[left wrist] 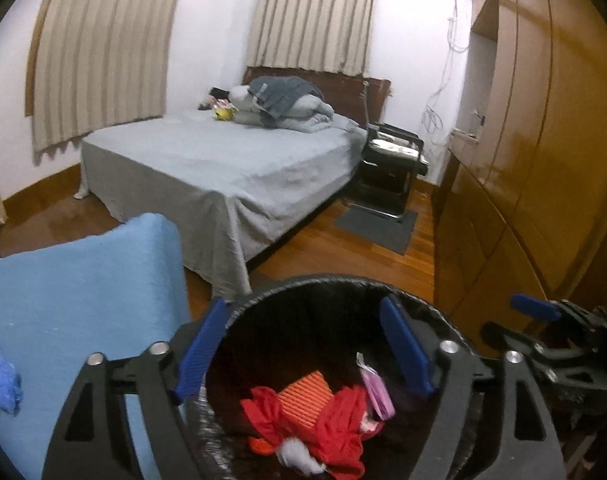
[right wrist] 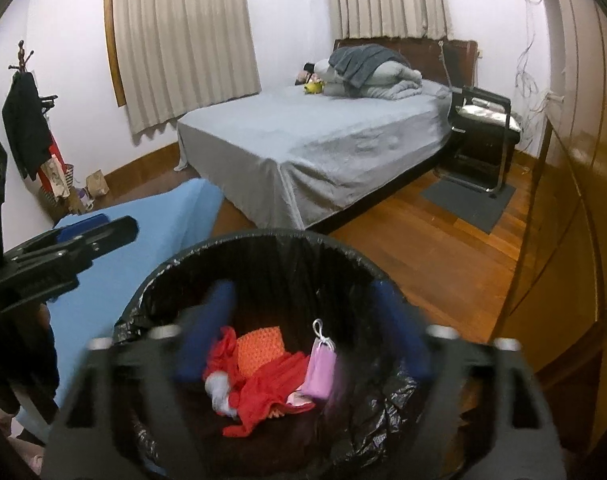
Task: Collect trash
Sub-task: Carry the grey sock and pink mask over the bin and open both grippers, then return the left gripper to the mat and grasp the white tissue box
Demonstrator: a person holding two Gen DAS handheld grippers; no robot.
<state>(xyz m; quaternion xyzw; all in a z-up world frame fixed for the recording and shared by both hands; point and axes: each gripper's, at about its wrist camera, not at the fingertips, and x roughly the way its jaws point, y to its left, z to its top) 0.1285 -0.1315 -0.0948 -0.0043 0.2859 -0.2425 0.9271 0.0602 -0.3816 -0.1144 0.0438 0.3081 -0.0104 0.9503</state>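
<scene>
Both the left gripper [left wrist: 303, 354] and right gripper [right wrist: 301, 330] hover wide apart and empty over the bin [right wrist: 239, 248]; red trash [right wrist: 271, 392] and a pink pouch [right wrist: 321, 372] lie inside.

walls: white | floor [right wrist: 423, 240]: wood | bed [right wrist: 323, 136]: grey sheet | 2 curtains [right wrist: 183, 40]: beige | wardrobe [left wrist: 543, 120]: wood

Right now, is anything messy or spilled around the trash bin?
Nothing looks spilled. The trash bin stands upright with its black liner over the rim, and the red bag, orange piece and pink mask all lie inside. Both open grippers hang over it, empty.
</scene>
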